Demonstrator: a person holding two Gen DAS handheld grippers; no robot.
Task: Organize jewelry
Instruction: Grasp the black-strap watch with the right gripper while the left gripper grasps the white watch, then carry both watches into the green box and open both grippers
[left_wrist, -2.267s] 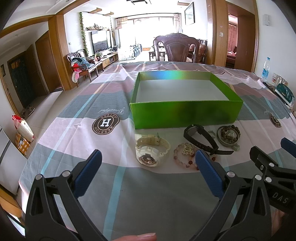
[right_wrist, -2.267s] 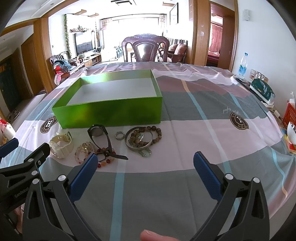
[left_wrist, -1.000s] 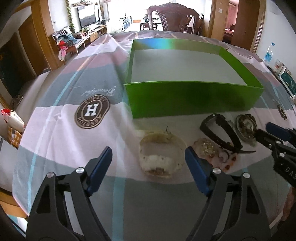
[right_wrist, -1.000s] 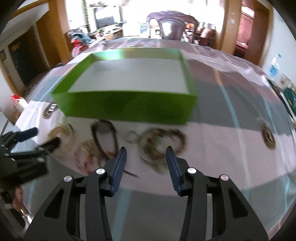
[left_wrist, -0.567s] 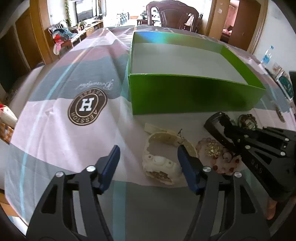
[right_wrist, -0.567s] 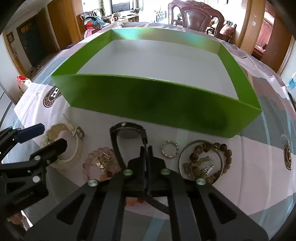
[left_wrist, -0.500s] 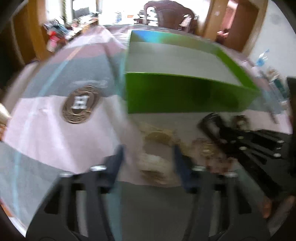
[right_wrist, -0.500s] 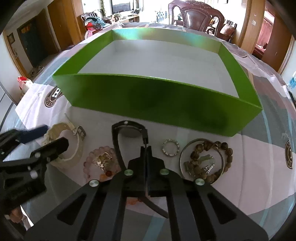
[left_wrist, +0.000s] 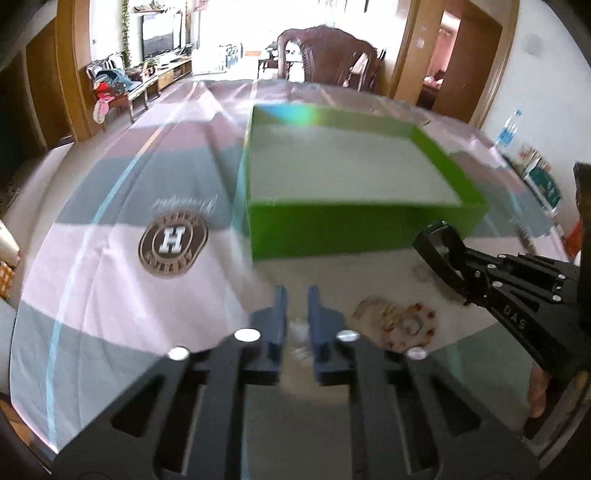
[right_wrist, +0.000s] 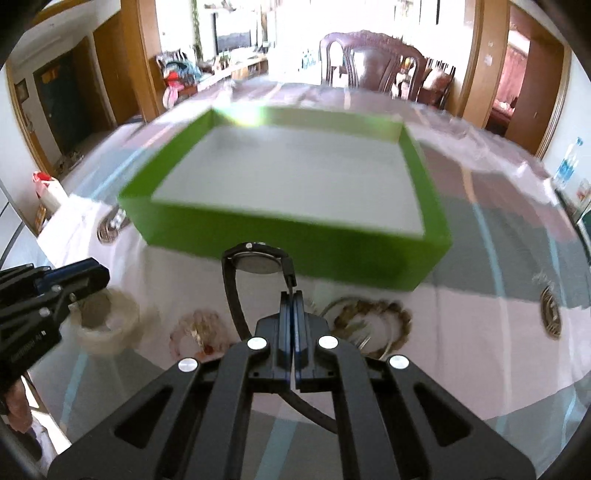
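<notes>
Between the green box (right_wrist: 291, 236) and the cameras, the jewelry lies in a loose row on the tabletop (left_wrist: 110, 280), so each piece needs only a short carry over the box's near wall. The box stands open-topped and nothing shows on its pale floor, so I judge the sorting has barely begun.

The right gripper (right_wrist: 293, 317) has its fingers pressed almost together on the strap of the black watch (right_wrist: 255, 262). The watch face sits up ahead of the fingertips and the rest of the strap trails back beneath the gripper; a pinch on the thin strap makes sense, since the round case would be harder to hold. In the left wrist view the watch looks raised off the cloth, level with the box's near corner.

The left gripper (left_wrist: 296, 317) has its fingers drawn close with a narrow gap, and something pale sits in that gap. The right wrist view shows those fingers at the rim of the cream watch (right_wrist: 107, 325), so it probably pinches the band, though blur leaves the contact unsure.

A pink beaded bracelet (right_wrist: 201, 334) lies between the two watches. A wooden bead bracelet (right_wrist: 373, 321) lies right of the right gripper, untouched.

Both pinches are thin, so a swing over the wall could let a strap slip.
</notes>
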